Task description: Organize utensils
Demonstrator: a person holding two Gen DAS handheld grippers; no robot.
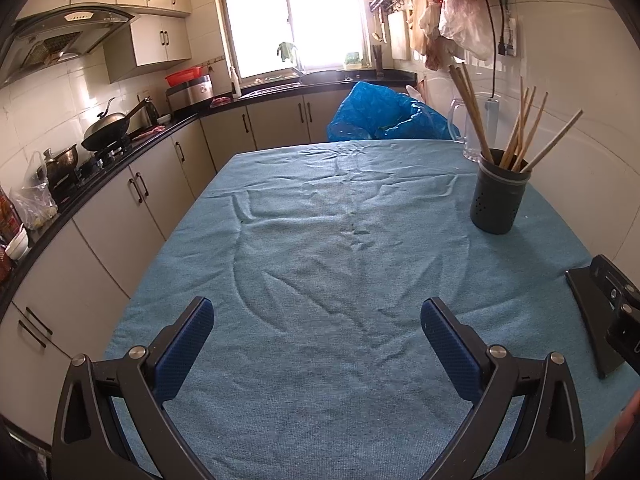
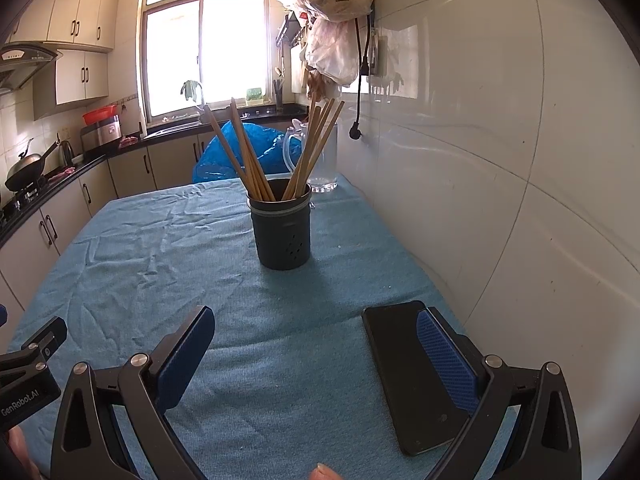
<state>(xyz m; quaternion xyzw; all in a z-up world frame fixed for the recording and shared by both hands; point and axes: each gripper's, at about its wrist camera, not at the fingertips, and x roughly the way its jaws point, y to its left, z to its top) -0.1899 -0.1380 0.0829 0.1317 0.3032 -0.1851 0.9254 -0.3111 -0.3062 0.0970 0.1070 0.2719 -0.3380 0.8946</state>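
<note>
A dark perforated utensil holder [image 2: 283, 229] stands upright on the blue cloth, with several wooden chopsticks [image 2: 251, 160] fanned out of it. In the left wrist view the same holder [image 1: 500, 196] sits far right, its chopsticks [image 1: 524, 132] leaning apart. My left gripper [image 1: 316, 320] is open over bare cloth, nothing between its blue pads. My right gripper [image 2: 316, 330] is open too, well short of the holder; its right finger [image 2: 446, 356] overlaps a black phone [image 2: 404, 376] lying flat. The left gripper's body [image 2: 28, 368] shows at the left edge.
The blue cloth covers a table [image 1: 320, 220] against a white tiled wall [image 2: 500, 160]. A clear glass mug [image 2: 324, 160] stands behind the holder. A blue plastic bag [image 1: 384, 114] sits past the far edge. Counter and wok [image 1: 108, 128] run along the left.
</note>
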